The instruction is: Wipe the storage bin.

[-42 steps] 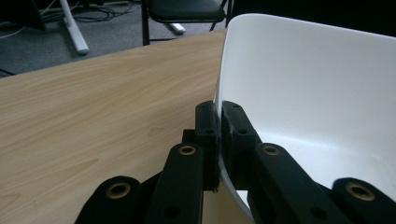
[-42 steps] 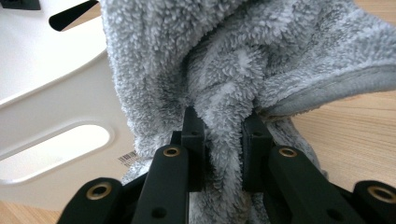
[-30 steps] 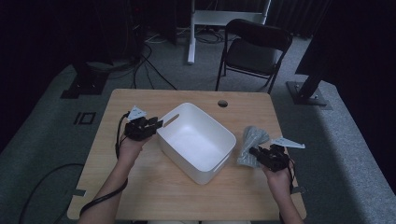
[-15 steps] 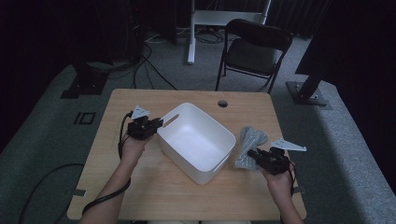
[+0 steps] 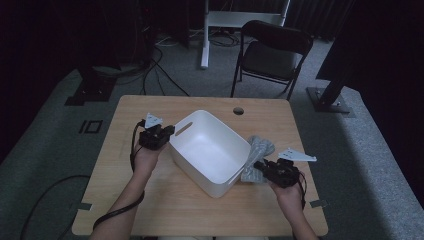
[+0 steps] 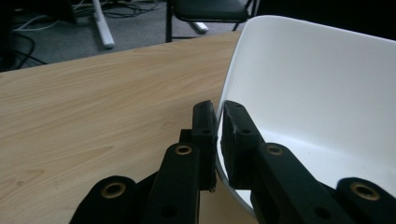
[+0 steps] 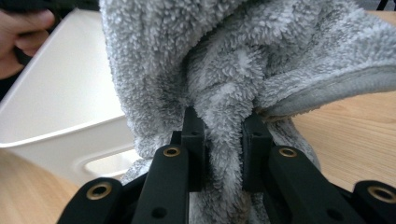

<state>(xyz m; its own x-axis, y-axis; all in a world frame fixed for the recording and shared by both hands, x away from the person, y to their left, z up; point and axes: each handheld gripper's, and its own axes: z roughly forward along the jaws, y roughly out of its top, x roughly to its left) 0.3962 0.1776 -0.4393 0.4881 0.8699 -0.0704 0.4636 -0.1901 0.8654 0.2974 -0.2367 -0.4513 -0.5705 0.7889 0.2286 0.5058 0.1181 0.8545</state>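
A white plastic bin (image 5: 210,150) stands turned at an angle in the middle of the wooden table (image 5: 175,205). My left gripper (image 5: 167,134) is at the bin's left end, by the handle slot. In the left gripper view it (image 6: 218,116) has just been closing and now pinches the thin rim of the bin (image 6: 317,84). A fluffy grey towel (image 5: 260,147) lies bunched against the bin's right side. My right gripper (image 5: 257,165) is shut on it. In the right gripper view the towel (image 7: 233,56) bulges between the right gripper's (image 7: 223,126) jaws, with the bin (image 7: 60,93) behind.
A round cable hole (image 5: 238,110) sits near the table's far edge. Beyond the table stand a black folding chair (image 5: 272,50) and a white desk leg (image 5: 205,35). Cables run over the grey floor at the left. The other hand (image 7: 23,28) shows at the bin's far end.
The left jaws have closed onto the bin's rim. The right gripper, with the towel in it, has shifted a little toward the bin.
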